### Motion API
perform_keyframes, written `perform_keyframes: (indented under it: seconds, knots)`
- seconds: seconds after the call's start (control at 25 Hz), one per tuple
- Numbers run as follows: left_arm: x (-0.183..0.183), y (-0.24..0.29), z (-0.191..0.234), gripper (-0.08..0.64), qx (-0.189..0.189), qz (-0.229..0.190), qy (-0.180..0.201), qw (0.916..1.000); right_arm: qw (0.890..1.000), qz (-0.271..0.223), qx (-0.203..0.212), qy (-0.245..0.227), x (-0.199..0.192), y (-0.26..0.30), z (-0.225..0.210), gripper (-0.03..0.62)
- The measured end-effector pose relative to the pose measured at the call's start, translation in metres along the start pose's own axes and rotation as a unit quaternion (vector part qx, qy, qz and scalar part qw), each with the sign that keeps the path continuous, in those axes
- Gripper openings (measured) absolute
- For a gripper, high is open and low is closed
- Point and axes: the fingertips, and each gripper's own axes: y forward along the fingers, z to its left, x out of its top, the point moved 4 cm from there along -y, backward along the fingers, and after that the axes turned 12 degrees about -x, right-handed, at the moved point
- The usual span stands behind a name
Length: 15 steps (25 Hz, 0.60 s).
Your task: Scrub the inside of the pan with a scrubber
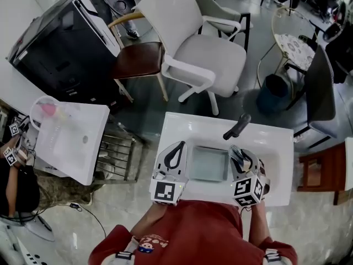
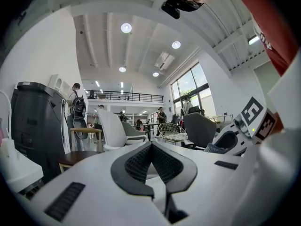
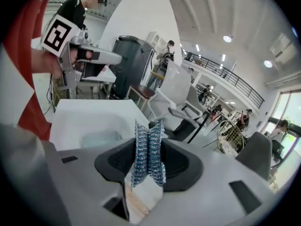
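Left gripper: jaws closed, empty | Right gripper: clamped on blue scrubber | Pan: in white sink, between both grippers

From the head, looks steeply down onto the white sink, close above the left gripper and right gripper. From each gripper, looks low along its own jaws, out across the room. Shares the white chair across all three.
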Motion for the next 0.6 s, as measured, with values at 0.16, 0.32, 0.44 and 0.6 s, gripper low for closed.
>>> perform_keyframes:
  seconds: [0.16,0.32,0.44,0.6]
  knots:
    - [0.017,0.003,0.005,0.008,0.006,-0.013,0.007,0.9999,0.999,-0.032,-0.023,0.037,0.029,-0.015,-0.036,0.176]
    - [0.031,0.006,0.012,0.008,0.014,-0.025,0.009,0.9996,0.996,-0.051,-0.031,0.066,0.052,-0.023,-0.060,0.178]
    - [0.043,0.008,0.016,0.008,0.014,-0.038,0.019,0.9990,0.989,-0.077,-0.048,0.116,0.070,-0.028,-0.079,0.179]
    - [0.059,0.011,0.020,0.008,0.014,-0.047,0.024,0.9985,0.968,-0.146,-0.095,0.181,0.093,-0.038,-0.103,0.181]
